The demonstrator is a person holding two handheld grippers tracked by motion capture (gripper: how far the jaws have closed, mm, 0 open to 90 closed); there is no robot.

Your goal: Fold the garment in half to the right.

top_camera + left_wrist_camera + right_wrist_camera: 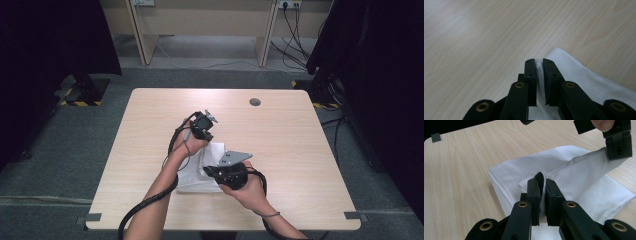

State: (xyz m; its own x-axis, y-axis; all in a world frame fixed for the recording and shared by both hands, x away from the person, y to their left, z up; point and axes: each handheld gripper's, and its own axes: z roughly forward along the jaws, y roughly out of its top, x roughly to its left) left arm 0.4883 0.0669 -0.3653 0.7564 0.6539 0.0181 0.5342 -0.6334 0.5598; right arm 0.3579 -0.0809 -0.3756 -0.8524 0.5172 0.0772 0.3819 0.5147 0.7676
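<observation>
The white cloth (202, 172) lies on the counter (300, 150) near its front edge. Nearest the person, the right hand-held gripper (542, 185) is clamped on a raised fold of the cloth. Just beyond, at the cloth's far corner, the left hand-held gripper (538, 65) is also closed on cloth — lifting that edge. A dark round disc (255, 102) sits well beyond the cloth.

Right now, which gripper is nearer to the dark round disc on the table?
Left. The left gripper holds the white cloth closer to the disc; the right gripper grips it nearer the person.
</observation>
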